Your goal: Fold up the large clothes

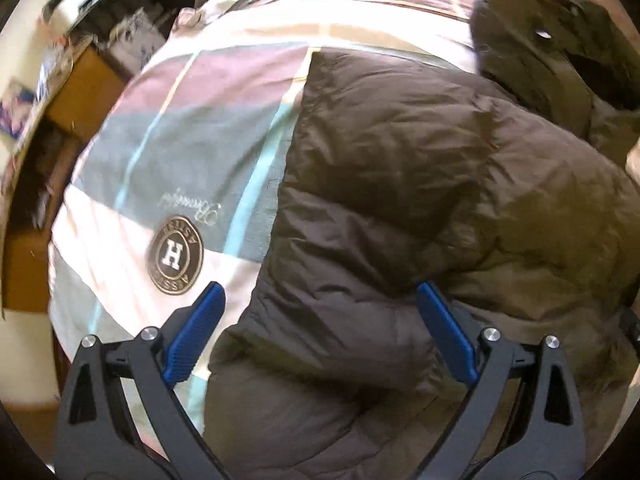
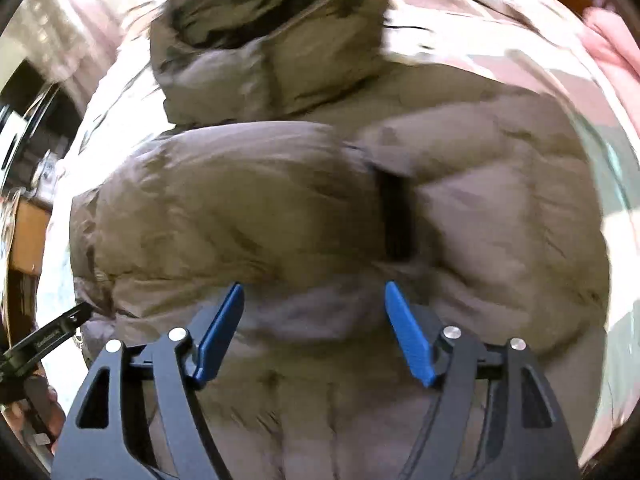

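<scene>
Both tongs gape empty above a puffy brown jacket on the patterned bedspread.
Left gripper (image 1: 318, 300) view: jacket (image 1: 400, 200) ahead and right, bedspread (image 1: 180, 140) left; soft, bulky, slick, so pinch a hem. Right gripper (image 2: 314, 300) view alone shows hood (image 2: 272, 40) beyond.

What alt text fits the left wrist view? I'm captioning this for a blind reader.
A brown puffer jacket lies on a plaid bedsheet, with the left tool above the jacket's edge, its blue fingers spread wide and gripping nothing. A round badge with an H is printed on the sheet, and the jacket's hood lies at upper right.
</scene>
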A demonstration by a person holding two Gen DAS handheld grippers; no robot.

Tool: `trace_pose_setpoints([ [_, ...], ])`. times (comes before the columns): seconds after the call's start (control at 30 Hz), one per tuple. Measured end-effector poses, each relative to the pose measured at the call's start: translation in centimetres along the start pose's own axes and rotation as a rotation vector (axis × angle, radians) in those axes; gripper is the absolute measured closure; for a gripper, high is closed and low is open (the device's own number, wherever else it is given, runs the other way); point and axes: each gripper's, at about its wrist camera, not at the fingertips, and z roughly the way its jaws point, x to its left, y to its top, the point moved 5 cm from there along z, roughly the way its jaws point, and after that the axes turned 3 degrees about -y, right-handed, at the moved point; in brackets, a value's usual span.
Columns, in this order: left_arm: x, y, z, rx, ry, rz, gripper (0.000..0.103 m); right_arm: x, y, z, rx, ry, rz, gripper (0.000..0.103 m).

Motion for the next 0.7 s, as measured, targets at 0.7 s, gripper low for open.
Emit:
trace_pose_setpoints([
  [0.7, -3.4, -1.3, 2.2, 0.146, 0.075, 0.092, 0.005, -7.6, -3.4, 5.9, 0.13, -0.195, -0.002, 0.01],
])
